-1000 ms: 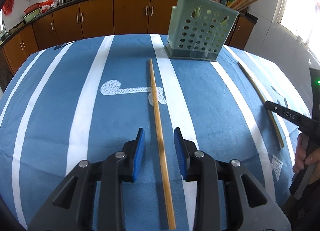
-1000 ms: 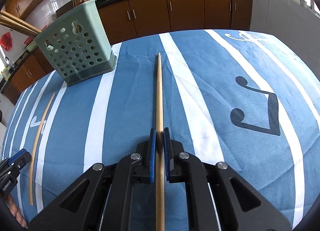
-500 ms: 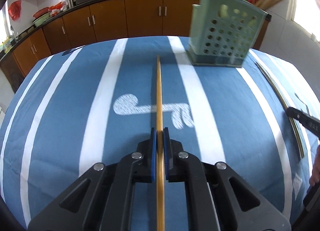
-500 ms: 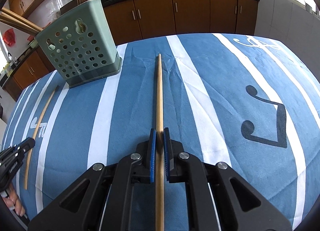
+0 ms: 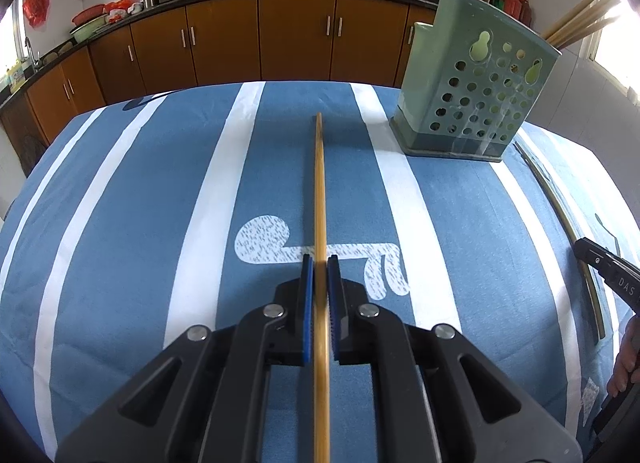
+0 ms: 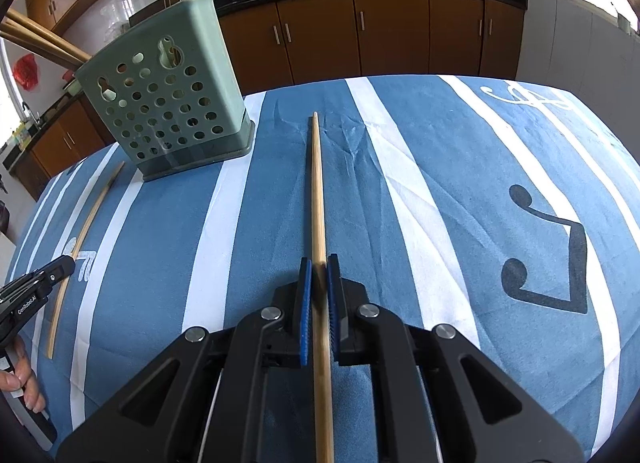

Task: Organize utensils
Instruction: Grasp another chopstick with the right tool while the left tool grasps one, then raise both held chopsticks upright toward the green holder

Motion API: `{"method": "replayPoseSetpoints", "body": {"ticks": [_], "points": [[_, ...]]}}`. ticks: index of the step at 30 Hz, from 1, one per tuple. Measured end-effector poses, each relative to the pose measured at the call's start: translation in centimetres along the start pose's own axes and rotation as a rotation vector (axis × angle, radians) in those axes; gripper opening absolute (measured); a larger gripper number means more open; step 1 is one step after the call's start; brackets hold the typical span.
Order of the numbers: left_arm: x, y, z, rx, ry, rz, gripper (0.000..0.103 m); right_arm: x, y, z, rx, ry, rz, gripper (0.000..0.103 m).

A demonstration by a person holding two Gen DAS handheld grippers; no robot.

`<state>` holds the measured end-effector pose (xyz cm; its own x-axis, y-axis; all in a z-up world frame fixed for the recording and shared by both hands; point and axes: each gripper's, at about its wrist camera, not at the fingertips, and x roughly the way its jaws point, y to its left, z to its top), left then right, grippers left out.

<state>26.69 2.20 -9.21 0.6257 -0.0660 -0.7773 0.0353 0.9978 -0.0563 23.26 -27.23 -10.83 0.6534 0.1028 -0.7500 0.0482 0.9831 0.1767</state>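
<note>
Covering the whole work surface, the blue cloth with white stripes [image 5: 160,203] carries the pale green perforated plastic utensil holder [image 5: 476,103], which stands upright at its far side with several wooden sticks already in it. The holder lies ahead and to the right of the left gripper [image 5: 320,267], and ahead and to the left of the right gripper [image 6: 319,267], roughly as near to one as to the other. Each gripper's blue pads are pinched on a long bamboo chopstick: the left one's chopstick [image 5: 319,191] and the right one's chopstick [image 6: 316,191] both run straight ahead along the fingers, far tips low over the cloth. Dropping either in will probably call for tilting it upright above the holder's open top.
</note>
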Motion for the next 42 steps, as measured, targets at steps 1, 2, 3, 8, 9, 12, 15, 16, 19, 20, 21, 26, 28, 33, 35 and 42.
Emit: {"method": "replayPoseSetpoints", "body": {"ticks": [1,2,3,8,9,12,15,16,19,20,21,26,28,33,35,42], "points": [[0.0,0.1,0.0,-0.003,0.000,-0.004,0.009,0.0,0.0,0.0,0.001,0.000,0.000,0.009],[0.0,0.1,0.0,-0.008,-0.001,-0.009,0.009,0.0,0.0,0.0,0.003,0.000,0.001,0.009],[0.0,0.2,0.0,-0.011,-0.001,-0.013,0.010,0.0,0.0,0.0,0.005,0.000,0.002,0.009],[0.0,0.4,0.0,-0.019,-0.001,-0.023,0.010,0.0,0.0,0.0,0.008,0.000,0.004,0.009],[0.0,0.4,0.0,-0.018,-0.001,-0.022,0.010,0.0,0.0,0.0,0.008,0.000,0.004,0.009],[0.0,0.3,0.0,-0.016,-0.001,-0.020,0.010,0.0,0.0,0.0,0.008,0.000,0.004,0.009],[0.0,0.3,0.0,-0.018,-0.001,-0.022,0.010,0.0,0.0,0.0,0.008,0.000,0.004,0.009],[0.0,0.3,0.0,-0.019,-0.001,-0.022,0.010,0.0,0.0,0.0,0.008,0.000,0.004,0.009],[0.0,0.3,0.0,-0.019,-0.001,-0.022,0.010,0.0,0.0,0.0,0.007,0.000,0.003,0.009],[0.0,0.3,0.0,-0.019,-0.001,-0.022,0.010,0.0,0.0,0.0,0.006,0.000,0.001,0.009],[0.0,0.3,0.0,-0.018,-0.001,-0.021,0.010,0.0,0.1,0.0,0.005,0.000,-0.001,0.009],[-0.4,0.3,-0.5,-0.003,0.000,-0.016,0.010,-0.6,0.2,-0.6,-0.018,0.001,-0.011,0.009],[-0.8,0.2,-1.1,0.003,0.001,-0.017,0.010,-1.1,0.2,-1.2,-0.026,0.002,-0.008,0.009],[-1.9,0.1,-2.4,0.022,0.003,-0.014,0.010,-2.0,0.0,-2.2,-0.025,0.004,-0.001,0.009],[-2.1,-0.1,-2.8,0.034,0.004,-0.006,0.010,-2.1,0.0,-2.3,-0.023,0.004,0.001,0.009],[-2.8,0.1,-2.9,0.048,0.013,0.003,0.008,-3.7,-0.5,-1.6,-0.008,-0.043,0.011,0.008]]}}
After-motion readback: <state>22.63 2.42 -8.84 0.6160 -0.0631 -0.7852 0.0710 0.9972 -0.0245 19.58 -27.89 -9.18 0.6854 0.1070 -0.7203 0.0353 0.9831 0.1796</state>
